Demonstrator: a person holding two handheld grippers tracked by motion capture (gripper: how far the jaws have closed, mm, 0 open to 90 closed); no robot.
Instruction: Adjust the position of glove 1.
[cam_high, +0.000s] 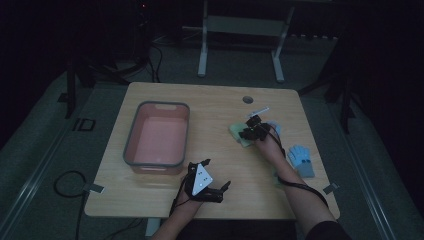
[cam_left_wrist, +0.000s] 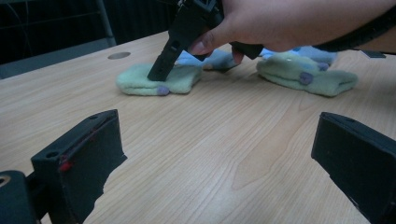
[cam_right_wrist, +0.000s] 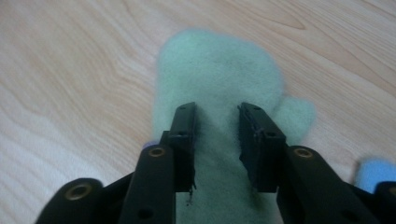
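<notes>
A pale green mitten (cam_high: 239, 135) (cam_left_wrist: 140, 80) (cam_right_wrist: 219, 65) lies flat on the wooden table (cam_high: 215, 107), right of centre. My right gripper (cam_high: 251, 129) (cam_right_wrist: 217, 116) points down onto it. Its jaws stand a little apart and their tips rest on the fabric, which lies flat and unpinched between them. In the left gripper view, that right gripper (cam_left_wrist: 161, 70) stands on the mitten under a hand. A second green mitten (cam_left_wrist: 303, 77) lies to the right of the first. My left gripper (cam_high: 216, 173) (cam_left_wrist: 217, 135) hovers near the table's front edge, its jaws wide and empty.
A pink bin with a grey rim (cam_high: 131, 135) stands on the left half of the table. A light blue glove (cam_high: 301, 160) lies near the right edge, and another blue piece (cam_left_wrist: 219, 58) (cam_right_wrist: 373, 172) lies beside the green mitten. A round cable hole (cam_high: 247, 99) is at the back.
</notes>
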